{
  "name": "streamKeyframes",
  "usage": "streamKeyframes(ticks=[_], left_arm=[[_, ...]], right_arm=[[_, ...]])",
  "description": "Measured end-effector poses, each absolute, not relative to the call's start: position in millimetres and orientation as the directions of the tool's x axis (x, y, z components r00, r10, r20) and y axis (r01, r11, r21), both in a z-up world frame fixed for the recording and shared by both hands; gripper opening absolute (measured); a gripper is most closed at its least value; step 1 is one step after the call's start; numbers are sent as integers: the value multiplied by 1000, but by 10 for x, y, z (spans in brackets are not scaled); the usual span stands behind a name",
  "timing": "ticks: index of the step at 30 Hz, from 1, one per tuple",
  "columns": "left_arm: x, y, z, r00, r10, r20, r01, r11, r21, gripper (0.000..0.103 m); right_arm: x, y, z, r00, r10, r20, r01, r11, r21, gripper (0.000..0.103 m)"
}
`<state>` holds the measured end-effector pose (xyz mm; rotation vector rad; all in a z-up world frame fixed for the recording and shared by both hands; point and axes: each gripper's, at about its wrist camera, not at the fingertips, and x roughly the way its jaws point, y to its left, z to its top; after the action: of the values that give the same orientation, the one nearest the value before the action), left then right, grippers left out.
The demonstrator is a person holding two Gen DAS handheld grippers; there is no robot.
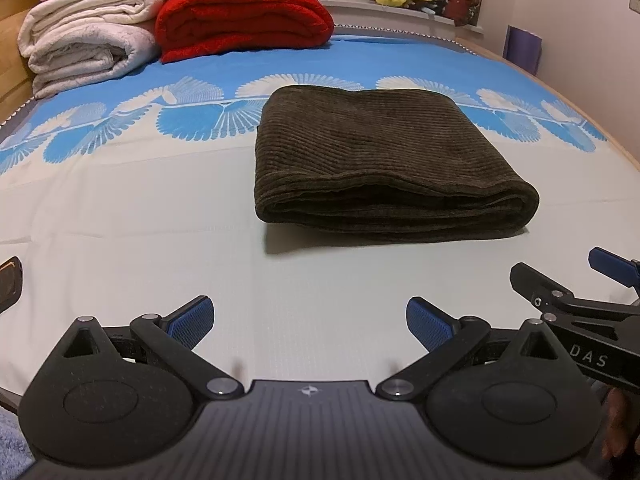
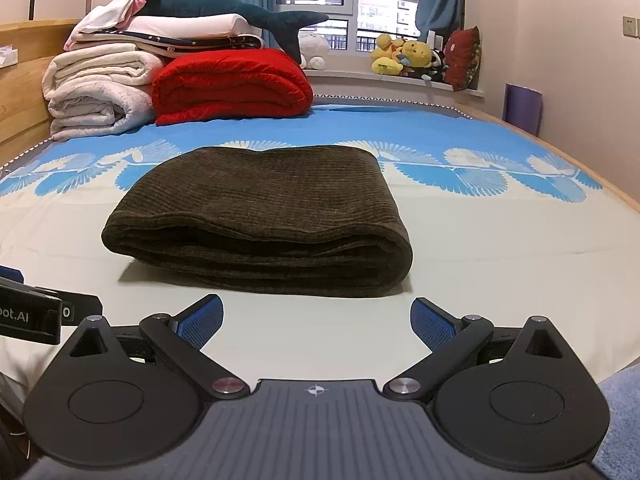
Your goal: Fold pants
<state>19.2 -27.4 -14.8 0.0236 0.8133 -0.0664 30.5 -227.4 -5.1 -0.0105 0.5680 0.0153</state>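
The dark olive corduroy pants [image 1: 384, 160] lie folded into a thick rectangle on the bed sheet [image 1: 160, 240], with the layered edges facing me; they also show in the right wrist view [image 2: 260, 216]. My left gripper [image 1: 310, 320] is open and empty, low over the sheet, a short way in front of the pants and to their left. My right gripper [image 2: 316, 320] is open and empty, just in front of the pants' near edge. The right gripper also shows at the right edge of the left wrist view [image 1: 560, 284], fingers apart.
Folded white blankets [image 1: 84, 36] and a red blanket [image 1: 240, 20] are stacked at the bed's far left by the wooden headboard [image 2: 24, 76]. A plush shark [image 2: 240, 12] lies on top. Stuffed toys [image 2: 404, 58] sit on the windowsill. The wall runs along the right.
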Motion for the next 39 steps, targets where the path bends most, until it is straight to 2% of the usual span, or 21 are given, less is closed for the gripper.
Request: streamKeyframes(ticks=[39], left_arm=[[192,-319,-141,695,-34,-719,66,998,17,102]], right_arm=[[282,-2214,-49,845,13,-534,-26,1000,-17,100]])
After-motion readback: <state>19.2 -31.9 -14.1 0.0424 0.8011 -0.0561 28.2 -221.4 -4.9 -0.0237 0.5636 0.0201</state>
